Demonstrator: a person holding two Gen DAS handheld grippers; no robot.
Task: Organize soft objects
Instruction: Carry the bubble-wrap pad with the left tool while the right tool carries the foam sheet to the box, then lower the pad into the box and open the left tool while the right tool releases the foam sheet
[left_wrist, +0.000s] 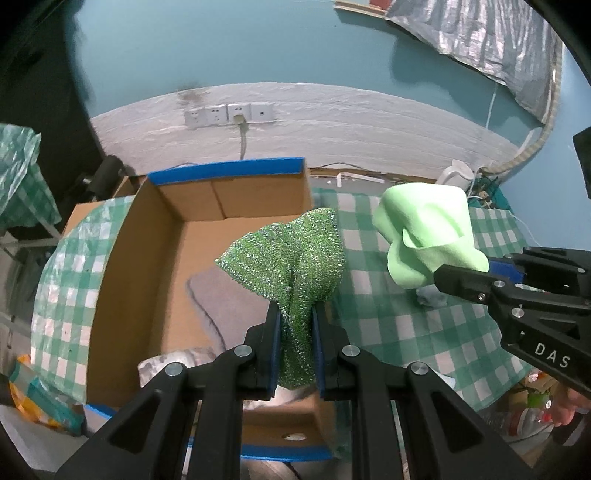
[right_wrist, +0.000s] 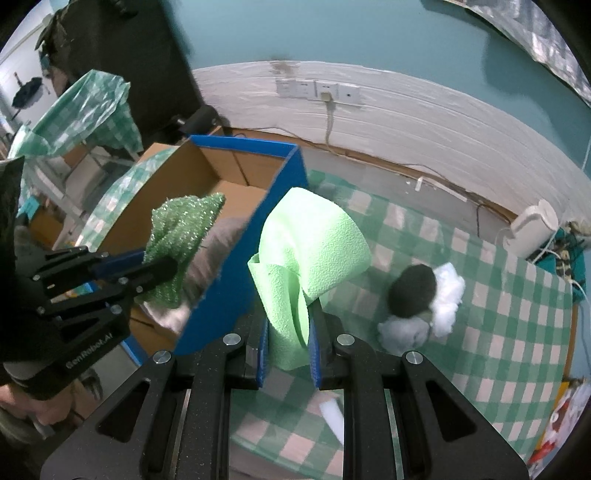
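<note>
My left gripper (left_wrist: 295, 314) is shut on a sparkly green mesh cloth (left_wrist: 291, 258) and holds it above the right wall of an open cardboard box (left_wrist: 144, 258) with blue-taped edges. A grey cloth (left_wrist: 225, 299) lies in the box. My right gripper (right_wrist: 290, 317) is shut on a light green cloth (right_wrist: 310, 243) and holds it above the checked table, just right of the box (right_wrist: 243, 295). The left gripper with the mesh cloth (right_wrist: 181, 229) also shows in the right wrist view. The right gripper (left_wrist: 461, 277) with the light green cloth (left_wrist: 424, 236) shows in the left wrist view.
A pile of soft things lies on the green checked tablecloth (right_wrist: 498, 332): a dark fuzzy ball (right_wrist: 412, 291), white stuffing (right_wrist: 448, 299) and a pale grey cloth (right_wrist: 400, 330). A white kettle (right_wrist: 532, 229) stands at the far right. Wall sockets (left_wrist: 229, 114) are behind the box.
</note>
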